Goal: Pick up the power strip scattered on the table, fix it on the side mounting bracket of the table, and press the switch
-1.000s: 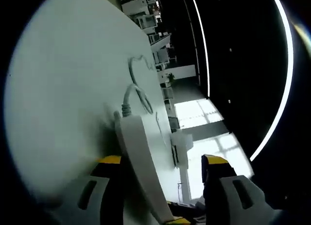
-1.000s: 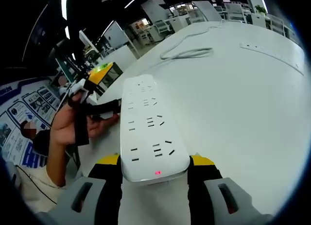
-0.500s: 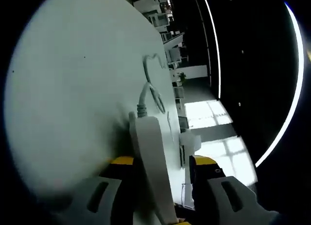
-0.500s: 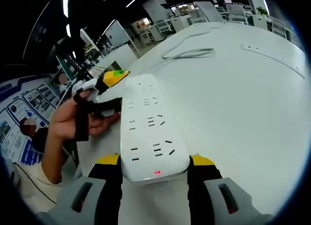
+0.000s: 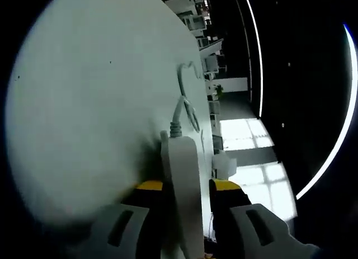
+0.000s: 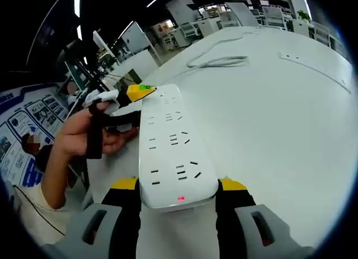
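- Left gripper view: closed in since a second ago — left gripper [image 5: 187,186] then wide apart around the power strip [image 5: 184,208], now with yellow-tipped jaws pinched against both long sides of it.
- Seen edge-on here, a narrow white bar running up from between the jaws, lying along the desk [image 5: 84,113] close to its edge.
- Cable [image 5: 187,99] leaving the far end of the strip through a ribbed collar and curling in loops farther along the white desk top.
- Beyond the desk edge, a sunlit floor patch and distant white furniture; curved ceiling light [image 5: 330,141] arcing across the dark at the right.

- Right gripper view: right gripper [image 6: 179,186] clamped on the near end of the power strip [image 6: 170,147], one yellow-tipped jaw against each long side, as half a second ago.
- Socket face up, rows of slots visible, a small red light [image 6: 180,198] lit on the near end face.
- Strip lying near the left edge of the desk [image 6: 279,119], pointing away toward the far side.
- Person's hand [image 6: 89,133] at the left, wrapped in a black strap, holding the left gripper [image 6: 140,92], its yellow tip touching the far left corner of the strip.
- Coiled cable [image 6: 218,60] well apart on the far part of the desk.
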